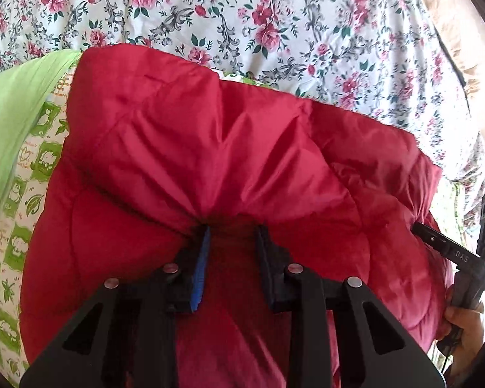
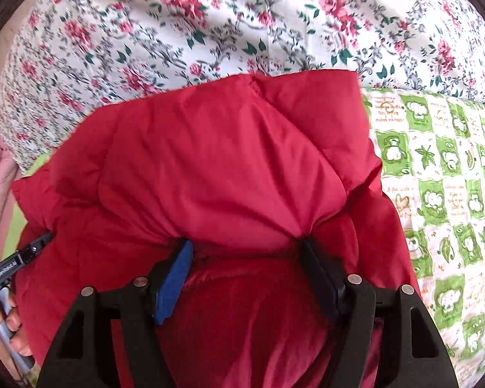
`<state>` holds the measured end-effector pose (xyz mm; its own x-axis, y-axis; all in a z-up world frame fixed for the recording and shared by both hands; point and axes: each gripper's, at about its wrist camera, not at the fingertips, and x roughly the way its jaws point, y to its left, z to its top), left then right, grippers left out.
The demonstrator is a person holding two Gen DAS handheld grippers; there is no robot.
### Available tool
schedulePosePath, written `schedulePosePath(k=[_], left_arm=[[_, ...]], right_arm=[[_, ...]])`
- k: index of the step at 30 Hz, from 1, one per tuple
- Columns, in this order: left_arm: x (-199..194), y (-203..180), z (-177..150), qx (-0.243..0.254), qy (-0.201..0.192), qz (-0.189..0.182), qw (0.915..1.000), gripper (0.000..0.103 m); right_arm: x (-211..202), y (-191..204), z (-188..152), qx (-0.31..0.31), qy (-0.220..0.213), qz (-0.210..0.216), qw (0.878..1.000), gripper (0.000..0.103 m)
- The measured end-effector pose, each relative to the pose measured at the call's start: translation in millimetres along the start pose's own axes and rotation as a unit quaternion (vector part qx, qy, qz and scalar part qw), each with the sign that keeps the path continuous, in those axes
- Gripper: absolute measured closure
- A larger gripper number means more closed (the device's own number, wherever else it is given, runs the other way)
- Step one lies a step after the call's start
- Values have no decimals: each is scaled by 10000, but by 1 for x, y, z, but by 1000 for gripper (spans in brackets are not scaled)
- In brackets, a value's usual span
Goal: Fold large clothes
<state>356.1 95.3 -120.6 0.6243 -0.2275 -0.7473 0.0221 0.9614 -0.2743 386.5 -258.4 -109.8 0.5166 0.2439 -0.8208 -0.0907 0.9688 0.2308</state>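
Floral bedding (image 1: 274, 26) covers the bed, with a green-and-white printed sheet (image 2: 436, 177) laid over part of it; on these lies the red padded garment (image 1: 210, 148), bunched and partly doubled over. To fold it well, both hands should probably carry the pinched edge evenly, keeping it taut so the padding lands flat and square. The left claw (image 1: 232, 236) stands narrow, pinching a gathered fold of the red fabric. The right claw (image 2: 245, 252) stands wider, its pads pressed on a thick bundle of the same garment.
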Motion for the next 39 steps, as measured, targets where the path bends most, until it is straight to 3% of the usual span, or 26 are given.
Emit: schedulePosePath(k=[12,15,19,23,35,39], left_arm=[[-63,4,-24,-52,-161,-300,9994,62],[-75,4,-31,22,-184,-351,9992,51],[-89,8,-40,159,-197,-359,9990,46],[-103,17,-42,194,-305,-251,9990,33],[-104,69,-48,-23,-225,135,9997,26],[-91,90,-47,-356,15,-209,9991,26]], right_arm=[[-58,-13,-15,17,-21,285,9996,30],[-69,-21,-18,62,10,359,9993,28],[-83,-26,-23,49,65,433,9990,19],[-90,-37,-25,73,115,449,9989,13],[-91,-77,-31,450,331,530,9970,12],[-82,-85,-32,576,455,593,9955,10]])
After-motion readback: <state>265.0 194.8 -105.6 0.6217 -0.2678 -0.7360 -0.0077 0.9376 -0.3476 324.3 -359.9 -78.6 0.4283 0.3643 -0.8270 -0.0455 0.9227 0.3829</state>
